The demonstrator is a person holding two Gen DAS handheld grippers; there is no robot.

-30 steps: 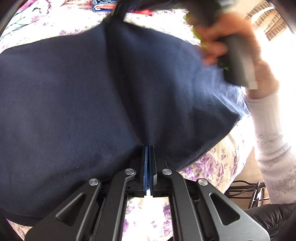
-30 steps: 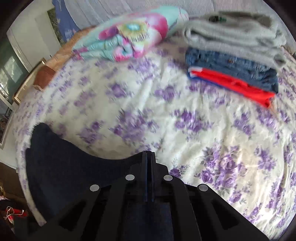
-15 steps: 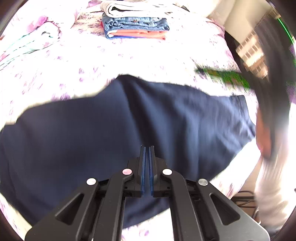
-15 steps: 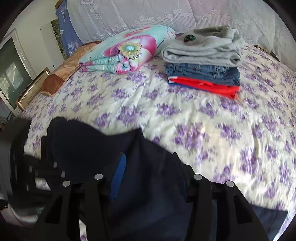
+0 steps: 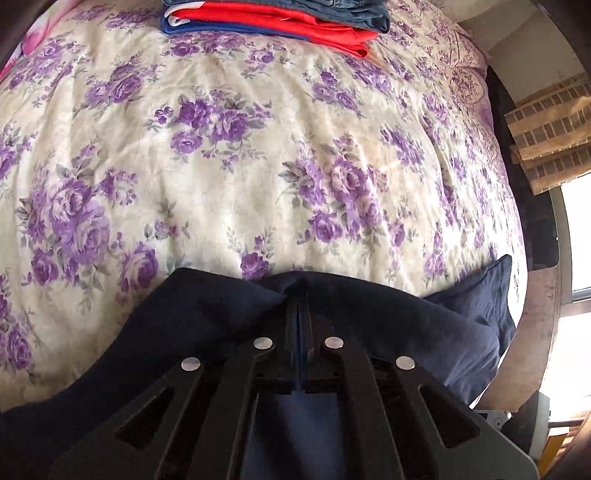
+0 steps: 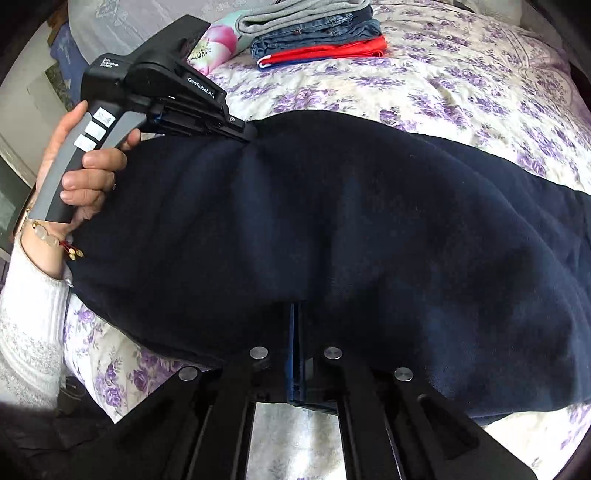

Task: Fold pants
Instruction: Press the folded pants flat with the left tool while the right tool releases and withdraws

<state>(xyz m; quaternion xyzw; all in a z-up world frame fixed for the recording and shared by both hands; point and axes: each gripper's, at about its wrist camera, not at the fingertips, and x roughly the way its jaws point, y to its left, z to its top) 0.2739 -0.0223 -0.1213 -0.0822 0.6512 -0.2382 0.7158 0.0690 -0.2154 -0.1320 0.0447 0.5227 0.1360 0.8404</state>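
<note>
The dark navy pants (image 6: 351, 229) lie spread across the floral bed cover. My right gripper (image 6: 297, 308) is shut on their near edge. My left gripper (image 6: 251, 134) shows in the right wrist view at the far left edge of the pants, shut on the cloth. In the left wrist view the left gripper (image 5: 301, 295) pinches a bunched fold of the pants (image 5: 424, 325), which drape over its fingers.
A stack of folded clothes, grey, denim and red (image 6: 317, 37), stands at the far side of the bed (image 5: 258, 129); it also shows in the left wrist view (image 5: 288, 18). A flowered pillow (image 6: 218, 40) lies beside it. The bed edge and a window are at the right.
The pants have come down from being held up in the air and now lie spread on the bed. Both grippers moved with them and still hold the cloth.
</note>
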